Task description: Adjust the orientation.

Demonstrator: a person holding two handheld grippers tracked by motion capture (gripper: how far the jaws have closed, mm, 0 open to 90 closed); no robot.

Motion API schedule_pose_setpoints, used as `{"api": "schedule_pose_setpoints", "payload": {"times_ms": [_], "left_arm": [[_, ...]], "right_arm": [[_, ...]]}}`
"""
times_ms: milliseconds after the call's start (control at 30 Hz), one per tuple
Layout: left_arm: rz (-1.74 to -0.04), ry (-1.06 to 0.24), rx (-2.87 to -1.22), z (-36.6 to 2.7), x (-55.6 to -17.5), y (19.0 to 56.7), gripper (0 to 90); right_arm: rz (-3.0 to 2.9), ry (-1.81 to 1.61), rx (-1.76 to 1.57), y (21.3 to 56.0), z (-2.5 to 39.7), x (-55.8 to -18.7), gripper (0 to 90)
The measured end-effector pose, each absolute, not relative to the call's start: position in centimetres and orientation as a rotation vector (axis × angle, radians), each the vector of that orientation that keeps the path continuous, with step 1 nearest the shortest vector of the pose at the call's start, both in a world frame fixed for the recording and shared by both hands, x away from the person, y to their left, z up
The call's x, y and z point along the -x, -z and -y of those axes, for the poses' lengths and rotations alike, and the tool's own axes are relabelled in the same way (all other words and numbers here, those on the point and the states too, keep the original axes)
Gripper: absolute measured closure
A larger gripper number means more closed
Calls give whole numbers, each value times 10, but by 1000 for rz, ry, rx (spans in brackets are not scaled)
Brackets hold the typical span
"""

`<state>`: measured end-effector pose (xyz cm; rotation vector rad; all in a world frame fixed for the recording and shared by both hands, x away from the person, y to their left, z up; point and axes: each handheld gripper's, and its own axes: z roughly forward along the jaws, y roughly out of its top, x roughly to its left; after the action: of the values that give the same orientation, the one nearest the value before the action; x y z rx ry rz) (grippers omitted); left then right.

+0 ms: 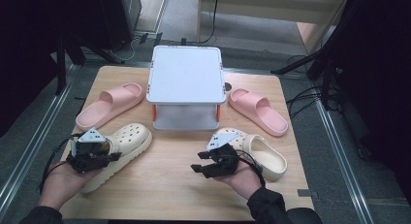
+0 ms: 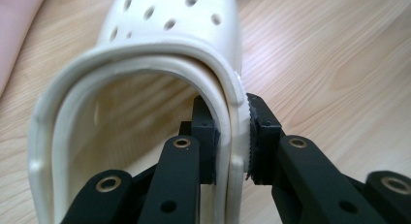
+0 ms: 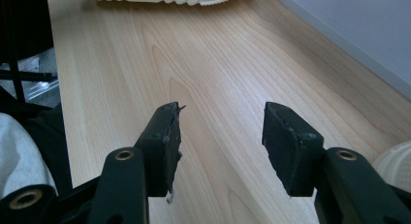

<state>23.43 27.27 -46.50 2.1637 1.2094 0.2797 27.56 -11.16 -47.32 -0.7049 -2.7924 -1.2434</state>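
Observation:
Two cream clogs lie on the wooden table [image 1: 169, 185]. The left clog [image 1: 127, 144] points up and right; my left gripper [image 1: 109, 155] is shut on its side rim near the heel opening. In the left gripper view the clog [image 2: 165, 44] has its rim pinched between the two pads [image 2: 208, 141], one inside and one outside the wall. The right clog [image 1: 264, 156] lies at the right. My right gripper [image 1: 199, 162] stands open just left of it, over bare wood, and in its own view the right gripper [image 3: 220, 127] has nothing between its jaws.
A white two-tier rack [image 1: 186, 88] stands at the table's back middle. One pink slide [image 1: 109, 105] lies to its left and another pink slide [image 1: 257, 110] to its right. Bare wood stretches between the two clogs. Dark stands and cables ring the table.

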Motion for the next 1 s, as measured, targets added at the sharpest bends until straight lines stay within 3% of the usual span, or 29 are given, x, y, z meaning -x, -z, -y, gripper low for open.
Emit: {"api": "schedule_pose_setpoints", "payload": {"times_ms": [200,700,1000], "left_arm": [[-1142,-285,-2190,-254,-229,454,772],[-931,-147,-2276,-167,-245,460,770],[-884,-106,-2342,-150,-247,473,761]], "right_arm": [[2784,1256,722,473,113,-276,490],[2782,1289,813,474,122,-266,514],[2777,1301,839,478,121,-261,544]]}}
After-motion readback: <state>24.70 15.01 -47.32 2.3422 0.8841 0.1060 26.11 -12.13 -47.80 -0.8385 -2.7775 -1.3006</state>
